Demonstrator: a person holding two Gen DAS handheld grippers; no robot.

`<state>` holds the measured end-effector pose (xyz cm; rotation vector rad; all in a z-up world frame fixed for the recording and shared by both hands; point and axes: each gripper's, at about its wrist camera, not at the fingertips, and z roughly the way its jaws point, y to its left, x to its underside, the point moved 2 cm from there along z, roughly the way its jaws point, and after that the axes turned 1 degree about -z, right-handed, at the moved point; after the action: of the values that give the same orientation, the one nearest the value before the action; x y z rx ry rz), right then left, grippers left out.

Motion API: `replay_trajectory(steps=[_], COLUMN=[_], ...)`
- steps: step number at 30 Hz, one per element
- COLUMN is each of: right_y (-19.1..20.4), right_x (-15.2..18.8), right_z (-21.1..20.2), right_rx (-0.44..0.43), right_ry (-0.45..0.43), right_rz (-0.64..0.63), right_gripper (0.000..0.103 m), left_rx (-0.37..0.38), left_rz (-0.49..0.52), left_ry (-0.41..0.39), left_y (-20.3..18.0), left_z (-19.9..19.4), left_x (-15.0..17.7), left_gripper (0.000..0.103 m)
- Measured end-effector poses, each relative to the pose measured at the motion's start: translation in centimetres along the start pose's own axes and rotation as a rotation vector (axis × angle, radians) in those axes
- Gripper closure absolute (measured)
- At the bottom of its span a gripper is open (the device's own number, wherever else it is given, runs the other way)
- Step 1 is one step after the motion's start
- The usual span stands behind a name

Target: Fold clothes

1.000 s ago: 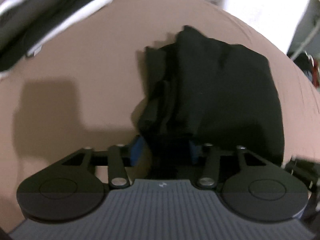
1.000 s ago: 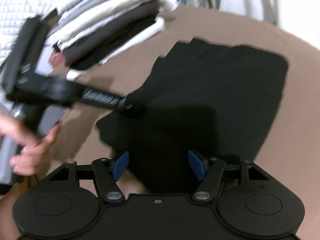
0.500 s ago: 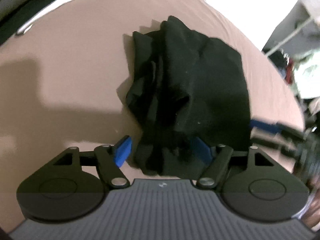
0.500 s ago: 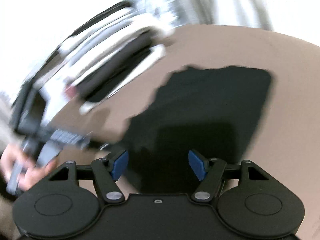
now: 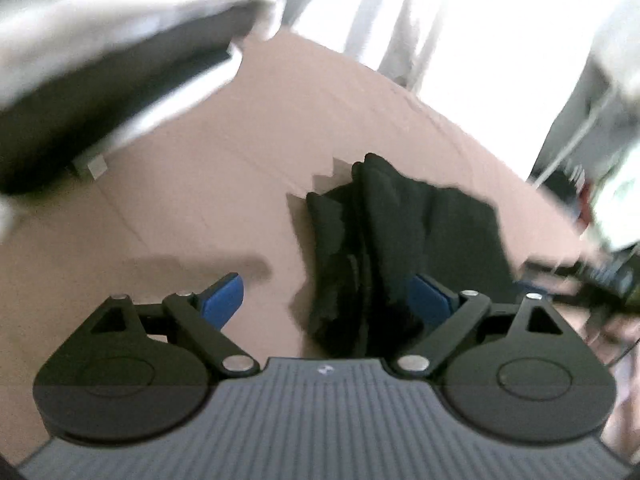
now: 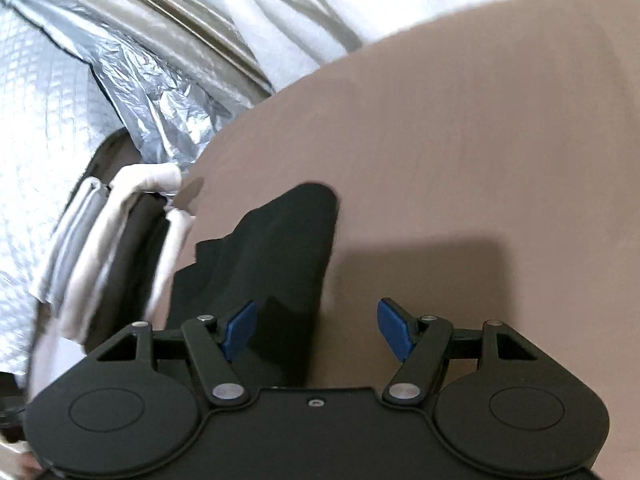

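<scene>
A folded black garment [image 5: 404, 236] lies on the brown table [image 5: 224, 184], with bunched folds along its left edge. My left gripper [image 5: 326, 300] is open and empty, raised above the garment's near end. In the right wrist view the same black garment [image 6: 272, 256] lies left of centre. My right gripper [image 6: 316, 330] is open and empty, above the garment's right edge and the bare table [image 6: 480, 140].
A stack of folded white, grey and dark clothes [image 5: 100, 80] sits at the table's far left; it also shows in the right wrist view [image 6: 120, 248]. Silver foil sheeting [image 6: 100, 60] and white curtains [image 5: 460, 20] lie beyond the table edge.
Both grippers have lifted and pulled back from the black garment. The left gripper has opened wider. The right view has swung right, so the garment now sits at its left.
</scene>
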<state>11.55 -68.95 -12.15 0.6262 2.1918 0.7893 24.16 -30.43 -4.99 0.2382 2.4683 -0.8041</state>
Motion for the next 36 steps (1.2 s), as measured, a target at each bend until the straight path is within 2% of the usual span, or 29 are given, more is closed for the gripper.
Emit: replay_trajectory(steps=[3, 6, 8, 11, 12, 13, 14, 15, 17, 20, 22, 24, 25, 26, 27, 28, 29, 31, 32, 33, 34, 36], right_y=[0.6, 1.3, 2.0, 2.5, 2.6, 2.8, 3.2, 3.6, 4.7, 7.1, 7.4, 7.2, 6.8, 6.0, 5.0, 3.9, 2.8, 1.3, 0.6, 0.3, 0.4, 0.6], right_x=[0.6, 1.1, 1.3, 1.3, 1.4, 1.4, 1.4, 1.3, 1.2, 1.5, 1.4, 1.1, 0.9, 0.8, 0.7, 0.5, 0.3, -0.4, -0.8, -1.1, -1.2, -1.1], right_z=[2.3, 4.2, 4.9, 4.4, 4.2, 3.8, 3.3, 2.9, 1.7, -0.6, -1.2, -1.5, -1.2, -0.6, 0.0, 0.3, 0.2, -0.7, -1.3, -1.7, -2.0, -2.1], right_rx=[-0.073, -0.104, -0.108, -0.095, -0.099, -0.105, -0.105, -0.101, -0.103, -0.059, 0.009, 0.081, 0.128, 0.194, 0.274, 0.326, 0.336, 0.275, 0.229, 0.188, 0.152, 0.056], right_ry=[0.036, 0.043, 0.031, -0.003, -0.02, -0.037, -0.056, -0.075, -0.119, -0.205, -0.239, -0.262, -0.257, -0.235, -0.206, -0.181, -0.168, -0.152, -0.146, -0.138, -0.127, -0.081], right_rz=[0.012, 0.001, -0.031, -0.045, -0.036, -0.038, -0.054, -0.078, -0.12, -0.245, -0.289, -0.311, -0.309, -0.291, -0.27, -0.226, -0.16, -0.022, 0.048, 0.095, 0.118, 0.149], right_gripper=[0.031, 0.031, 0.031, 0.031, 0.036, 0.042, 0.059, 0.069, 0.074, 0.076, 0.076, 0.072, 0.072, 0.07, 0.064, 0.061, 0.044, 0.04, 0.041, 0.04, 0.039, 0.034], left_rx=[0.094, 0.102, 0.102, 0.111, 0.142, 0.161, 0.145, 0.121, 0.091, 0.056, -0.003, -0.078, -0.121, -0.166, -0.16, -0.1, -0.04, 0.09, 0.16, 0.224, 0.253, 0.261], left_rz=[-0.148, -0.216, -0.243, -0.252, -0.207, -0.167, -0.128, -0.077, 0.028, 0.19, 0.263, 0.305, 0.288, 0.26, 0.202, 0.11, 0.019, -0.183, -0.239, -0.266, -0.263, -0.227], left_ry=[0.086, 0.146, 0.129, 0.085, 0.084, 0.093, 0.084, 0.059, -0.024, -0.138, -0.173, -0.182, -0.144, -0.091, -0.035, 0.025, 0.083, 0.156, 0.179, 0.211, 0.234, 0.256], left_y=[2.2, 3.4, 3.1, 2.1, 1.3, 0.5, -0.3, -1.1, -3.1, -6.3, -7.6, -8.2, -7.7, -6.8, -5.6, -4.0, -2.5, -0.1, 0.6, 0.8, 0.7, 0.2], left_z=[2.9, 5.4, 6.5, 7.7, 8.1, 8.4, 8.3, 8.0, 6.4, 3.9, 3.7, 4.3, 5.1, 5.8, 6.2, 6.4, 6.6, 6.4, 6.1, 5.8, 5.6, 5.4], left_x=[0.0, 0.7, 1.0, 1.7, 2.0, 2.3, 2.7, 3.0, 3.2, 3.0, 3.1, 3.2, 3.2, 3.2, 3.2, 3.1, 3.0, 2.9, 2.9, 3.0, 3.1, 3.4], left_gripper=[0.011, 0.009, 0.0, 0.0, 0.008, 0.022, 0.049, 0.06, 0.065, 0.065, 0.062, 0.043, 0.037, 0.024, 0.01, 0.005, 0.004, 0.004, 0.004, 0.004, 0.004, 0.0])
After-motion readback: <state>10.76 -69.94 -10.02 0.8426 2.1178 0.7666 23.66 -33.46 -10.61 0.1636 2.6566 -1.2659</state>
